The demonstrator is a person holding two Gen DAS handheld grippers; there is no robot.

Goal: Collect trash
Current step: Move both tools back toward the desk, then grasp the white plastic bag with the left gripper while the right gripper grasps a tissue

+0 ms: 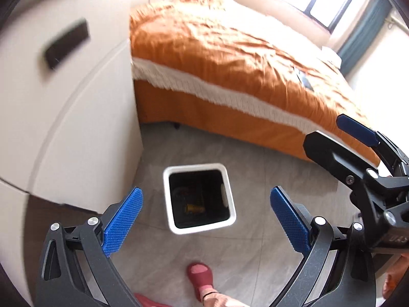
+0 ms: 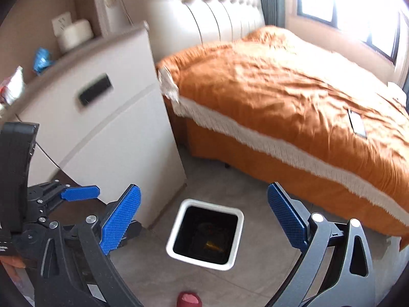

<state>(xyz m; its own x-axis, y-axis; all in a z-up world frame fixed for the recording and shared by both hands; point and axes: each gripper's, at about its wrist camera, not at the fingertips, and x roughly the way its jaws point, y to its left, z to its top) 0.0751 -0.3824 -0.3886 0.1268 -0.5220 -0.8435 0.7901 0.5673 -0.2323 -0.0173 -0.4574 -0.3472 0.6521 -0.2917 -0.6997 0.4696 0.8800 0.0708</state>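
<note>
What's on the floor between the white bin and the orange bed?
Only bare grey tile floor between the bin and the bed; both wrist views show it.

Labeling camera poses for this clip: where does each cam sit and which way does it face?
Left wrist: on the left hand-held gripper, tilted down at the trash bin on the floor; shows its open blue fingers, the right hand-held gripper at right, a red slipper.
Right wrist: on the right hand-held gripper, same downward tilt; left one at left edge.
Shared: bin, orange bed, white nightstand.
</note>
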